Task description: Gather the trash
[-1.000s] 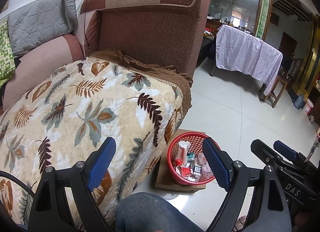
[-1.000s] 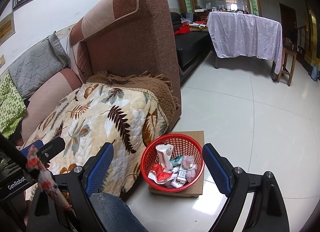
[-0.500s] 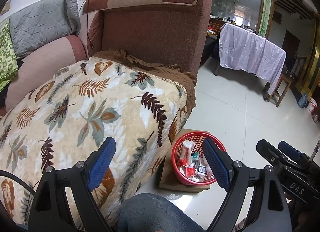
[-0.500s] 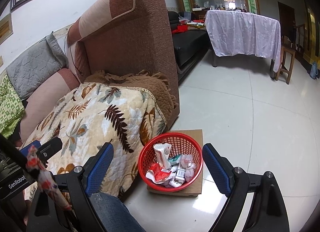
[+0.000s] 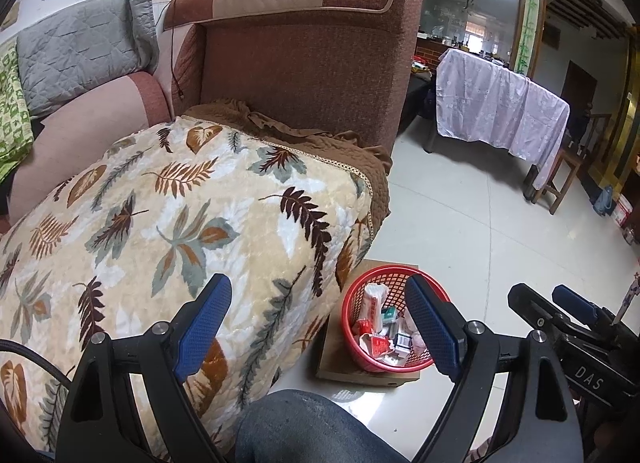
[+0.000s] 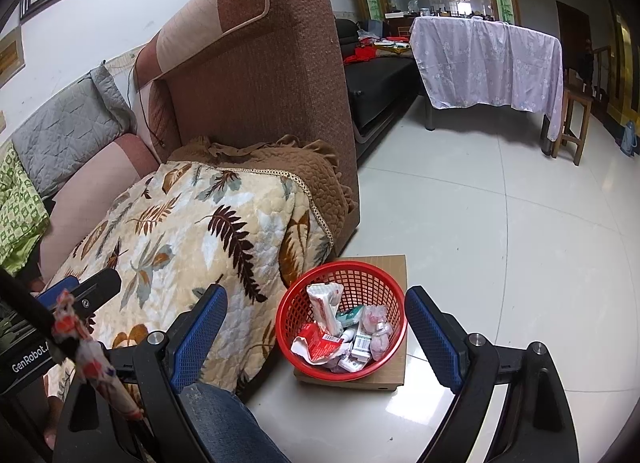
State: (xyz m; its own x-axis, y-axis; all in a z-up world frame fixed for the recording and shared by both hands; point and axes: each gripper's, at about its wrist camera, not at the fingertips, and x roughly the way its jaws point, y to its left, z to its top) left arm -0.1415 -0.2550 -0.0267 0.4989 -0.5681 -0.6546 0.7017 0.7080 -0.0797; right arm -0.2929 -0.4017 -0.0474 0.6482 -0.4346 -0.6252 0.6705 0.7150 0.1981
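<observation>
Sitting on a flat brown cardboard box [image 6: 394, 371], the round red plastic mesh basket [image 6: 340, 315] holds crumpled wrappers [image 6: 320, 345]. Both the left gripper [image 5: 320, 327] and the right gripper [image 6: 316, 327] hover with jaws spread wide, empty.

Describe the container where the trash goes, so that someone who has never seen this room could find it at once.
Find the big brown sofa with the leaf-patterned blanket over its seat. On the white tiled floor at the blanket's hanging corner lies a flat cardboard box, and the red basket stands on it. It is the only round red mesh thing there, and it already holds crumpled wrappers and small packets.
</observation>
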